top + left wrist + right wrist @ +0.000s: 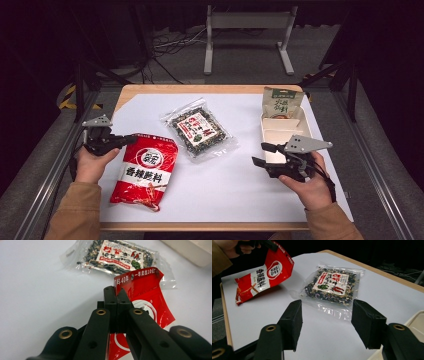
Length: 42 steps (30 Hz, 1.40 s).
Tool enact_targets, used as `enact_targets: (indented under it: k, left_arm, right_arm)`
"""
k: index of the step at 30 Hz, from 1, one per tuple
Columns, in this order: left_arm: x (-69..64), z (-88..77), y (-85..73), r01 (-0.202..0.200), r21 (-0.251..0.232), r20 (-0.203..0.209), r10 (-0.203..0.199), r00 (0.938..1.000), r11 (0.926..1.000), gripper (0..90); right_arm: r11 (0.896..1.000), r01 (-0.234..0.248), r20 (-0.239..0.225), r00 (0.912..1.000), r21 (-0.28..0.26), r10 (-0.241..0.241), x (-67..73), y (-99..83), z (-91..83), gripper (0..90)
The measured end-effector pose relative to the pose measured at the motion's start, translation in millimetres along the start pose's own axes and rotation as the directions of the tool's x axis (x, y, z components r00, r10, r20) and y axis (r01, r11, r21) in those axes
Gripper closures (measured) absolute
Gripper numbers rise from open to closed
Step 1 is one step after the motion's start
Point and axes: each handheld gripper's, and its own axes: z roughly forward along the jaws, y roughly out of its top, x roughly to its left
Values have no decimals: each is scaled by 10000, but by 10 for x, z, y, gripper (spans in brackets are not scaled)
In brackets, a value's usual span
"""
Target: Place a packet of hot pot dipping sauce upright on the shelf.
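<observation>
A red seasoning bag [145,170] lies at the front left of the white sheet. My left gripper [127,140] is shut on its top left corner. In the left gripper view the jaws [116,293] pinch the red bag [145,290] at its upper edge. The right gripper view shows that end of the red bag [262,275] raised off the sheet by the left gripper [262,243]. A clear bag of dried mix [197,129] lies flat at the centre. My right gripper [262,155] stands open and holds nothing, beside the tray and right of the clear bag [329,286].
A white tray [282,135] stands at the right with a green-and-brown pouch [281,104] leaning at its far end. The white sheet [230,190] covers the wooden table. Metal rails run along both sides, and a white stand is on the floor behind.
</observation>
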Motion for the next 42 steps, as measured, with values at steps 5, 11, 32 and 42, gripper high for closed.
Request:
enact_targets:
  k: [5,11,32,42]
  left_arm:
    - [-102,-140,85,-280,-354,101,284,9995,9990,900]
    - [-298,-316,179,-1089,-977,95,1104,9938,9892,900]
    - [-864,-549,376,-2800,-2708,1443,3264,9342,9210,900]
    - [-966,-541,453,-2803,-3155,1568,3411,9268,9066,900]
  right_arm:
    - [10000,-12,-94,10000,-3,12,16,9,8,442]
    - [10000,-22,-198,9998,15,22,26,19,-3,435]
    - [9987,446,-361,9983,-241,-454,156,92,-2,386]
    - [9980,603,-458,9971,-206,-612,199,116,85,363]
